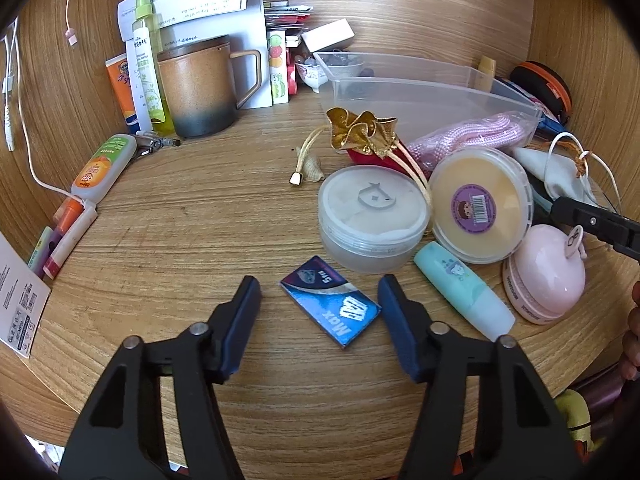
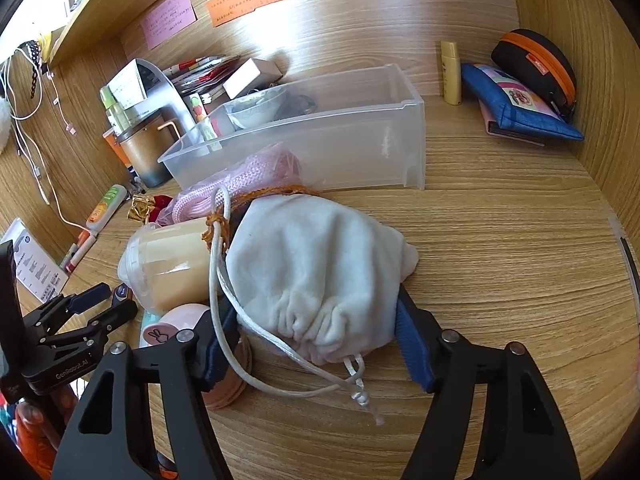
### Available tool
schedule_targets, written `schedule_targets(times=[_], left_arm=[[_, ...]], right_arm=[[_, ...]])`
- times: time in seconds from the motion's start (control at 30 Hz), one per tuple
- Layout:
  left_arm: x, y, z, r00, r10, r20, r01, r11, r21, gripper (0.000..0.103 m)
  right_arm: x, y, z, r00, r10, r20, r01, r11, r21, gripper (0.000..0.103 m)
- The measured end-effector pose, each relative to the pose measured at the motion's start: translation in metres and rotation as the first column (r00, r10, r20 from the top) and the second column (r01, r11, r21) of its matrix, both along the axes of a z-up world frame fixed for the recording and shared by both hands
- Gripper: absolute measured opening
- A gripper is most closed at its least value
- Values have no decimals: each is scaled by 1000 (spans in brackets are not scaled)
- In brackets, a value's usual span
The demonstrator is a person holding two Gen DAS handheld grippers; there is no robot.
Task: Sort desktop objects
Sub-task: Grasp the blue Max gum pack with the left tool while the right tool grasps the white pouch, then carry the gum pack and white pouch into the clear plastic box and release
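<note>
My left gripper (image 1: 318, 304) is open, its fingers on either side of a blue gum pack (image 1: 332, 306) lying flat on the wooden desk. Just beyond stand a frosted round jar (image 1: 372, 218), a yellow round tub (image 1: 482, 204), a mint highlighter (image 1: 464, 292) and a pink round case (image 1: 546, 274). My right gripper (image 2: 316, 340) is open around a white drawstring pouch (image 2: 320, 268), jaws on both sides of it, not closed. A clear plastic bin (image 2: 332, 136) stands behind the pouch; it also shows in the left wrist view (image 1: 432, 96).
A brown mug (image 1: 200, 88), spray bottle (image 1: 150, 60), tubes and markers (image 1: 70, 240) line the left. A gold-red pouch (image 1: 364, 132) and pink rope (image 1: 472, 136) lie by the bin. A blue pencil case (image 2: 516, 100), an orange-black case (image 2: 536, 68) and a yellow tube (image 2: 451, 72) sit at the back right.
</note>
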State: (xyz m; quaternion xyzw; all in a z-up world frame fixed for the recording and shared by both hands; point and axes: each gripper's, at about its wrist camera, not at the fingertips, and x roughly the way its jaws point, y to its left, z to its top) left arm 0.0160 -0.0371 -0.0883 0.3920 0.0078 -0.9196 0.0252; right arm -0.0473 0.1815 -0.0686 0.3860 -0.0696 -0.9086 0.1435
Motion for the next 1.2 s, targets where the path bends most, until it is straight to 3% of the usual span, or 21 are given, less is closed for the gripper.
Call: schedule_targets(times=[0.07,0.3,0.47,0.77,1.2], left_arm=[[-1,-1,0,1000,19,-3,-19,1000,-2,46],[-1,-2,0,999,30,-13,-30,999,-12,33],[-1,-4,1,999,41,-17,-41,999,-2,27],[0,-11,2,998,52,-17,-52,998,22,27],[7,-10,27,996,41,-81,-40,999,15,26]], right_arm=[[0,1,1,1000,-1,0,1,1000,-6,62],[1,10,2,1000,-12,-9,12,999,-50,54],[5,13,10,998,-34,-47,32,999,-39,42],[12,34,21,995,-77,-60,69,991,-117,38],[18,36,37,993,-74,-96,64,993,-102,38]])
